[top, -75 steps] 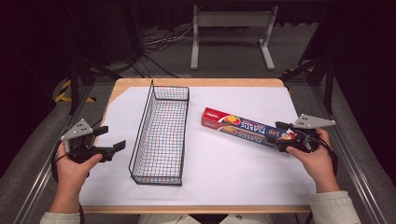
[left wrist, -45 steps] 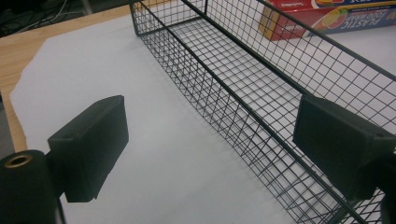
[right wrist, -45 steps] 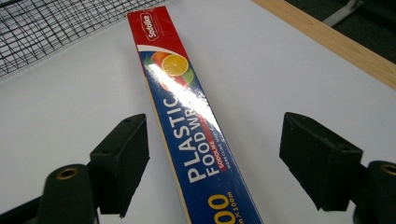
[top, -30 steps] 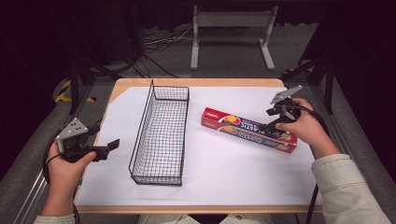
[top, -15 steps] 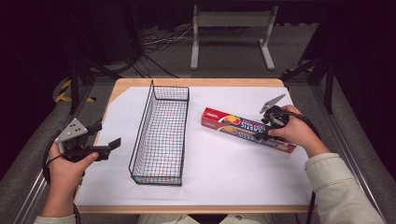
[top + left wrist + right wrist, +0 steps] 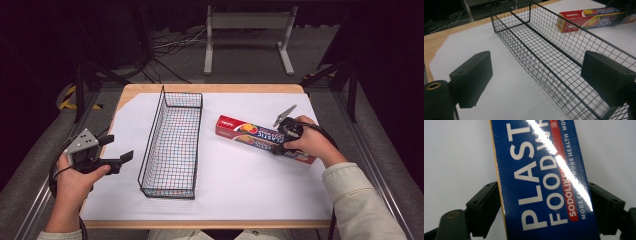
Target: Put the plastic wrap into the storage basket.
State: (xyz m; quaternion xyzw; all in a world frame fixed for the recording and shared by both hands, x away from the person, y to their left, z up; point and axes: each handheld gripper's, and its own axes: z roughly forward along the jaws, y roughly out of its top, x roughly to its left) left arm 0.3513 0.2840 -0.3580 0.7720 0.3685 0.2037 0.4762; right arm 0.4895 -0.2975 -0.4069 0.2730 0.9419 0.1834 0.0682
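A long red and blue plastic wrap box (image 6: pixel 240 131) (image 6: pixel 584 18) (image 6: pixel 536 157) lies flat on the white sheet, right of an empty black wire basket (image 6: pixel 150 145) (image 6: pixel 574 42). My right gripper (image 6: pixel 278 142) (image 6: pixel 544 202) points down over the box's right half. Its jaws have just been closing, and the pads now press both long sides. My left gripper (image 6: pixel 119 148) (image 6: pixel 537 65) hovers left of the basket, aimed at it. Its jaws have just been closing a little and stand open, gripping nothing.
The white sheet (image 6: pixel 250 190) covers a wooden table (image 6: pixel 240 88). Bare sheet lies in front of the box and left of the basket. A white metal stand (image 6: pixel 247 22) and cables sit on the floor beyond the far edge.
My right hand came down onto the box, and its jaws closed in from wide apart to touch the box's sides. The left hand stayed put, its jaws slightly narrower.
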